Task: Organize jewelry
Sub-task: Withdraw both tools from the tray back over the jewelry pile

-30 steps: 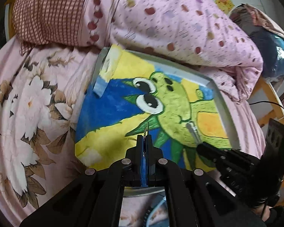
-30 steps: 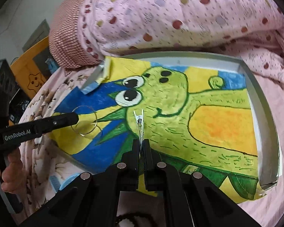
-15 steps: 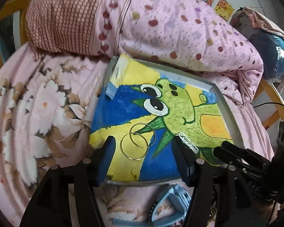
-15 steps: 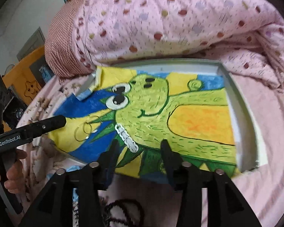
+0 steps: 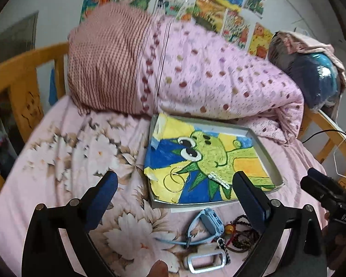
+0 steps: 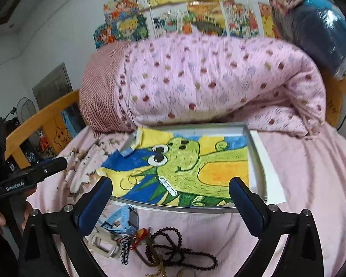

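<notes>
- Currently two thin hoop rings [image 5: 174, 181] are seen lying overlapped on the dinosaur drawing [image 5: 219, 159] that lines the shallow grey tray [image 5: 264, 151], near its front left corner
- White beaded hair clip [image 5: 219, 180] is laid flat on the same drawing, just right of the hoops, apart from them
- Tray is set on the pink floral bedsheet [image 5: 80, 152], against the rolled polka-dot quilt [image 5: 219, 78]
- Remaining items are piled on the sheet in front of the tray: light-blue watch [image 5: 208, 224], silver buckle-shaped piece [image 5: 206, 259], dark bead necklace [image 6: 173, 247], red-and-orange cord piece [image 6: 139, 234]
- Left gripper [image 5: 176, 202] is held wide open above the sheet, nothing between its blue-padded fingers [image 5: 103, 198]
- Right gripper [image 6: 170, 204] is likewise spread wide and empty, framing the tray's front edge; bead necklace is seen below it, not touched
- Wooden bed rail [image 5: 23, 69] and wall of coloured drawings [image 6: 184, 7] are visible behind the quilt
</notes>
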The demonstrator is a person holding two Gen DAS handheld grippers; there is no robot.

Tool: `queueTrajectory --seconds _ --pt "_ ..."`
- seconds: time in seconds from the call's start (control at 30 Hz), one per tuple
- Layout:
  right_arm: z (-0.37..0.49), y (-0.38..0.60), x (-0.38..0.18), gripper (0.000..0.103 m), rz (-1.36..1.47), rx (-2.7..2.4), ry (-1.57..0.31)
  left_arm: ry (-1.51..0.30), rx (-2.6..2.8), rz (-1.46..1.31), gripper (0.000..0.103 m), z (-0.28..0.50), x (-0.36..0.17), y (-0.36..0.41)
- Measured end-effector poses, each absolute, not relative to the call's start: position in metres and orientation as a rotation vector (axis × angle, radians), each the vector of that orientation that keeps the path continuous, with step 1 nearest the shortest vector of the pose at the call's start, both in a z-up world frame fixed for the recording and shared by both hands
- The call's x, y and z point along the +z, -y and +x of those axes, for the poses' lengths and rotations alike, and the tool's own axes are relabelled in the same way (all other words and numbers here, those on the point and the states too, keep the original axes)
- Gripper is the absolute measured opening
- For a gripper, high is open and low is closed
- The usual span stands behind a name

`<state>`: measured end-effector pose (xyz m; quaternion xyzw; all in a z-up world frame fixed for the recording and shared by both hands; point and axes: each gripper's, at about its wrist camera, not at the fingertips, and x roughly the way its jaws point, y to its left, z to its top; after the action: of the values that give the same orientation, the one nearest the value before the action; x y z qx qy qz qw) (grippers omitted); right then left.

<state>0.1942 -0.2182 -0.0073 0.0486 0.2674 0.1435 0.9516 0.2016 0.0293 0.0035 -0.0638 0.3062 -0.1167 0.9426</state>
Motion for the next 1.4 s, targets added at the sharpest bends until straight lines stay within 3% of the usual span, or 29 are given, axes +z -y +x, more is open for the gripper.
queueTrajectory --seconds 0.27,0.8,1.4 --pt "0.137 0.209 0.020 0.103 0.013 0.321 -0.472 -0.558 -0.261 -0.100 0.097 0.149 0.024 -0.034" --pt "0.068 0.219 -0.011 0.103 -0.098 0.324 -0.694 -0.657 -0.298 -0.089 0.097 0.078 0.016 -0.033" --pt "0.098 0.224 -0.081 0.103 -0.193 0.353 -0.885 -0.949 -0.369 -0.022 0.097 0.117 -0.060 0.010"
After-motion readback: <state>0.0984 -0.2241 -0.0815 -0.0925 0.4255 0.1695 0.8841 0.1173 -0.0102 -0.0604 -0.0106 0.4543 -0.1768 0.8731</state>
